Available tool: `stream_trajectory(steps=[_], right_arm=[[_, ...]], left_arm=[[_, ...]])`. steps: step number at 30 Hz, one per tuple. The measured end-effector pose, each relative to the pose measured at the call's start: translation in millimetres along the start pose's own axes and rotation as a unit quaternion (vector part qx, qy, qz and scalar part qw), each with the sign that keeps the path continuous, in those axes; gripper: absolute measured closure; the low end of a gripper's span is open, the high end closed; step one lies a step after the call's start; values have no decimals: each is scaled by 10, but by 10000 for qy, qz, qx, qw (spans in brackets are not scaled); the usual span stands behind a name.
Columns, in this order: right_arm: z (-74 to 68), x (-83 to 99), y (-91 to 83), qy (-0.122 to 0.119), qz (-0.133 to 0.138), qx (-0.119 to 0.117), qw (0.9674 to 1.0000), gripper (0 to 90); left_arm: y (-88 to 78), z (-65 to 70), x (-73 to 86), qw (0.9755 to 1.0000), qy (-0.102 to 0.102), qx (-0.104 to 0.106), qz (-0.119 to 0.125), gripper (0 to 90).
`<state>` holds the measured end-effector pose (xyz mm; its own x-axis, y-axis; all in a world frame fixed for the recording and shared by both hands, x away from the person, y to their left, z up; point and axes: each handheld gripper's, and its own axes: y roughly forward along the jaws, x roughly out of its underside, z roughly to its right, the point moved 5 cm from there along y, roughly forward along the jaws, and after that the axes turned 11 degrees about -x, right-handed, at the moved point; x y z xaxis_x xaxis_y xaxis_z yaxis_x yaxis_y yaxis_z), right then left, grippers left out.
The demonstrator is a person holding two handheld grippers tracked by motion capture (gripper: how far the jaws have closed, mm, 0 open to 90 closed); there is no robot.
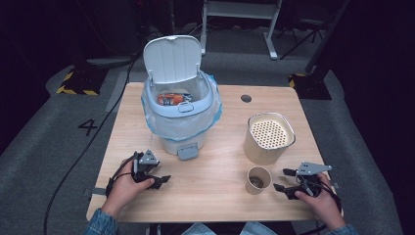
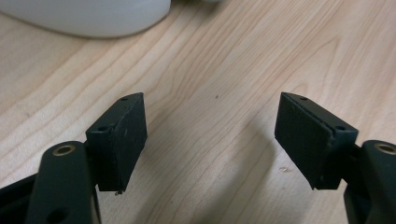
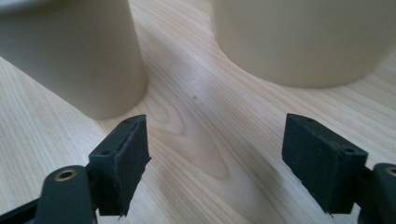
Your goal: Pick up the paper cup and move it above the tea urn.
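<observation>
High view: my left claw point(image 1: 164, 179) sits low on the tabletop point(image 1: 215, 196), just in front of the bin point(image 1: 181, 105), jaws apart, nothing in them. Bin lid point(image 1: 172, 58) is up, liner bag in, orange wrapper point(image 1: 172, 99) inside. My right claw point(image 1: 282, 179) is at the right edge, pointing at the small cup point(image 1: 258, 179), just beside it but apart; the big cup point(image 1: 268, 137) with the perforated insert stands right behind the small one. Left claw view: jaws wide, only bare wood between them, white bin base point(image 2: 88, 18) at the top left. Right claw view: jaws part open, nothing gripped, small cup point(image 3: 74, 56) ahead left, big cup point(image 3: 303, 42) ahead right, both clear of the pads point(image 3: 128, 163).
</observation>
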<state>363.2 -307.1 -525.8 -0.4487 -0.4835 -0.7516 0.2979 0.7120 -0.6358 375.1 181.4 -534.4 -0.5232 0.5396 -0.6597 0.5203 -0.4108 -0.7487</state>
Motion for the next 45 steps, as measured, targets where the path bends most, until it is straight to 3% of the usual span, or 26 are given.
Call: stream_trajectory(steps=[2, 5, 11, 18, 26, 33, 38, 45], right_arm=[[-36, -20, 3, -3, 96, -50, 9999, 233], [-91, -39, -4, -32, 125, -90, 9999, 230], [-238, -84, -17, -293, 51, -109, 9995, 221], [-379, -146, 12, -289, 218, -407, 9985, 201], [-530, -239, 137, -451, 335, -652, 9963, 182], [-561, -307, 322, -475, 586, -692, 9947, 197], [-564, -294, 454, -521, 580, -651, 9948, 244], [-543, -288, 474, -565, 692, -681, 9937, 301]], left_arm=[[14, -10, 4, 10000, 2, -34, 56, 236], [59, -41, 19, 9994, 168, -149, 282, 214], [63, -47, 17, 9993, 141, -180, 279, 205], [65, -49, 15, 9994, 141, -176, 279, 203], [67, -50, 13, 9993, 155, -186, 287, 204], [67, -50, 14, 9993, 150, -185, 283, 204], [66, -50, 14, 9993, 149, -185, 282, 204], [67, -50, 14, 9993, 146, -185, 282, 204]])
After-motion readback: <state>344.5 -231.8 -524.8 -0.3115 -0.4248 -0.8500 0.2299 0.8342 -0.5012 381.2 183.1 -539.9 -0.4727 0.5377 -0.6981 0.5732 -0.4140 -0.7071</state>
